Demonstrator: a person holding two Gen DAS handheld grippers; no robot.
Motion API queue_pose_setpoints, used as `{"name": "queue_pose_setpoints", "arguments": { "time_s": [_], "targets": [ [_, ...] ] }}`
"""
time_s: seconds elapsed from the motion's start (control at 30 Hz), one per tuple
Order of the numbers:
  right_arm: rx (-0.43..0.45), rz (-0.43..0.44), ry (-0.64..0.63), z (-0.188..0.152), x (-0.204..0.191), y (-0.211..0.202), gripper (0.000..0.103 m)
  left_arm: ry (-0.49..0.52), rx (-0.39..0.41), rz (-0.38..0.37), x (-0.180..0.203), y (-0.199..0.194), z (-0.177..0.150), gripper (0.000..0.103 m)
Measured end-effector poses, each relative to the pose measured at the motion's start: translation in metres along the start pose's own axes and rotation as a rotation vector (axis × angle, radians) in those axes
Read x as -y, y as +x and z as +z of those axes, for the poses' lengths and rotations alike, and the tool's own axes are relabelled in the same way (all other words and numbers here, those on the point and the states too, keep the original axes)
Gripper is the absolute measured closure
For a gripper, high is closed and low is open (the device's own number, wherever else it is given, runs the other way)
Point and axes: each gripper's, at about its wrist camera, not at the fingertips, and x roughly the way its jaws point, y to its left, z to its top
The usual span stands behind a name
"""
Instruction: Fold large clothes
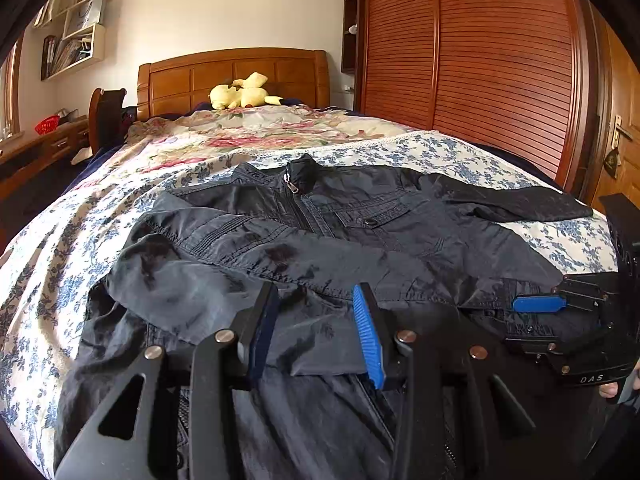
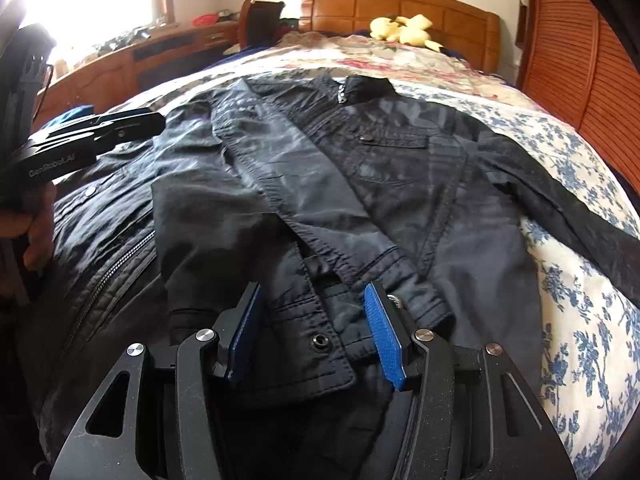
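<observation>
So the dark jacket [image 1: 320, 240] is spread flat on the bed, collar [image 2: 360, 84] toward the headboard [image 1: 234, 76], lying on the blue-flowered sheet [image 1: 460, 156]. One sleeve [image 2: 280, 184] is folded across the chest, and the other sleeve [image 1: 520, 200] runs out toward the bed's right edge, beside the slatted wardrobe [image 1: 480, 60].

My left gripper [image 1: 316, 328] has its jaws partway apart with jacket cloth between the pads, but I can't tell if they're actually pinching it. My right gripper [image 2: 316, 328] is half open over the folded sleeve's cuff and a snap, pads clear of the fabric, not gripping anything.

Room to move: lots of bare sheet to the right of the jacket, and the pink floral quilt [image 1: 248, 128] beyond the collar.

Count: one jacket, two grippers, one yellow plush [image 1: 240, 94] by the headboard.
</observation>
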Motion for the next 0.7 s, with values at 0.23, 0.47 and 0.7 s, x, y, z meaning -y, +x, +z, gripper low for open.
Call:
{"name": "queue_pose_setpoints", "arguments": {
  "time_s": [0.23, 0.47, 0.7],
  "targets": [
    [0.006, 0.009, 0.016, 0.0, 0.003, -0.003, 0.049, 0.005, 0.01, -0.002, 0.001, 0.001, -0.005, 0.066],
    [0.057, -0.042, 0.063, 0.002, 0.014, -0.036, 0.049, -0.005, 0.019, -0.004, -0.001, 0.0, -0.007, 0.066],
    [0.107, -0.2, 0.102, -0.003, 0.061, -0.09, 0.044, 0.006, 0.019, -0.001, 0.001, 0.001, -0.008, 0.066]
  ]
}}
